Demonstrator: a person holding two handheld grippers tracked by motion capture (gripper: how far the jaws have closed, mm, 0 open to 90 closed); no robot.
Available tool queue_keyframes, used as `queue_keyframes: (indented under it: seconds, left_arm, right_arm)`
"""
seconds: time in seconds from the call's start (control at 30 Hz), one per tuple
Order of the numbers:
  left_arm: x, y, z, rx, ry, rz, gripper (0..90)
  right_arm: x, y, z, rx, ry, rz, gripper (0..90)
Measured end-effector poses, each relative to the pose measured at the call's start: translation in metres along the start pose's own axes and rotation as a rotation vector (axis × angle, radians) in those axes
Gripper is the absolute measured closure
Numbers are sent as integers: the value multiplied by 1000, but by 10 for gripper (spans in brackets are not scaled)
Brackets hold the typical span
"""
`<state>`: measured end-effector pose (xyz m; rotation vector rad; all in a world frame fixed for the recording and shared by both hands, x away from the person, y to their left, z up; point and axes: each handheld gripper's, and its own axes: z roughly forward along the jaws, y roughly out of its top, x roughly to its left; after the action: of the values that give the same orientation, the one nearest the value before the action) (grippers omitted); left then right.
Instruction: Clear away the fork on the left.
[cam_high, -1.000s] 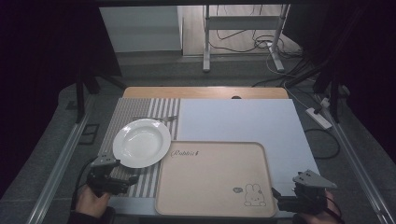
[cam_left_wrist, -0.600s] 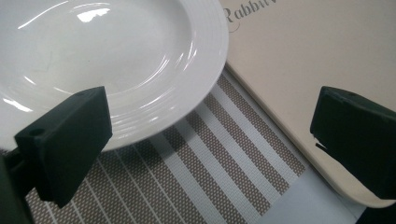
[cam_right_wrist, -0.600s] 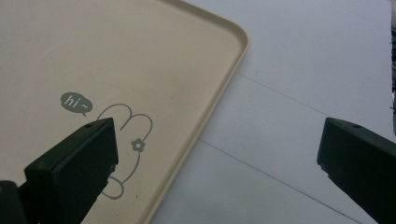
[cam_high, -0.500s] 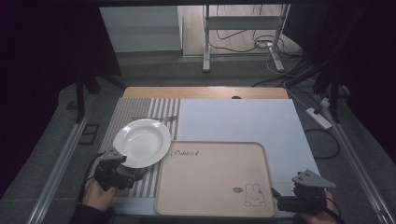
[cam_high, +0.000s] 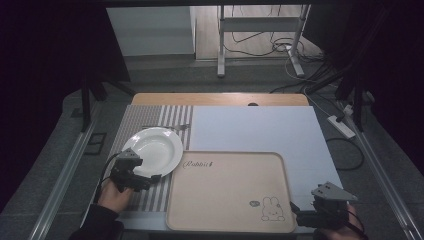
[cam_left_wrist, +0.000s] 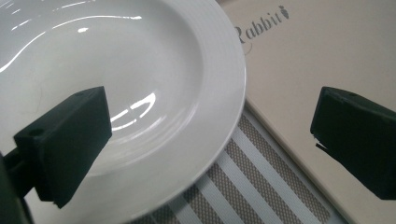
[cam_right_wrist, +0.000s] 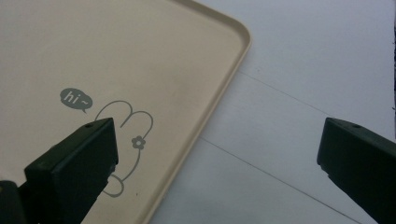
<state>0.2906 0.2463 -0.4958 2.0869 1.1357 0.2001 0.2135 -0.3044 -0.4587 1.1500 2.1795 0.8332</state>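
I had the left hand-held gripper (cam_left_wrist: 210, 154) released, straddling the white plate (cam_left_wrist: 140, 93) rim. Right hand-held gripper (cam_right_wrist: 215, 163) was released too. A shallow bite risked the plate slipping onto the tray (cam_left_wrist: 327, 56).

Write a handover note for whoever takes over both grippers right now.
Left gripper: jaws open, astride the near rim of the white plate, not closed on it.
Right gripper: jaws open, holding nothing, over the near right corner of the beige tray.
Plate lies on the striped mat, just left of the tray, nothing in it. Tray holds nothing.
Done: left gripper lined up on the plate.
Left: probably close on the rim and lift the plate, perhaps onto the tray.
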Motion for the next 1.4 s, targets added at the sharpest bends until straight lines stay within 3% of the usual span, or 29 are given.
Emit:
queue_keyframes:
  seconds: [0.3, 0.5, 0.93, 1.4]
  left_arm:
    - [8, 16, 12, 38, -3, 29, 0]
    - [16, 24, 19, 27, -24, 28, 1]
    - [32, 40, 32, 44, 6, 23, 1]
    - [63, 62, 45, 41, 53, 22, 0]
  right_arm:
    - [1, 0, 0, 3, 1, -7, 0]
    - [1, 0, 0, 7, 0, -10, 0]
    - [1, 0, 1, 11, 1, -12, 0]
    - [2, 1, 2, 17, 0, -19, 0]
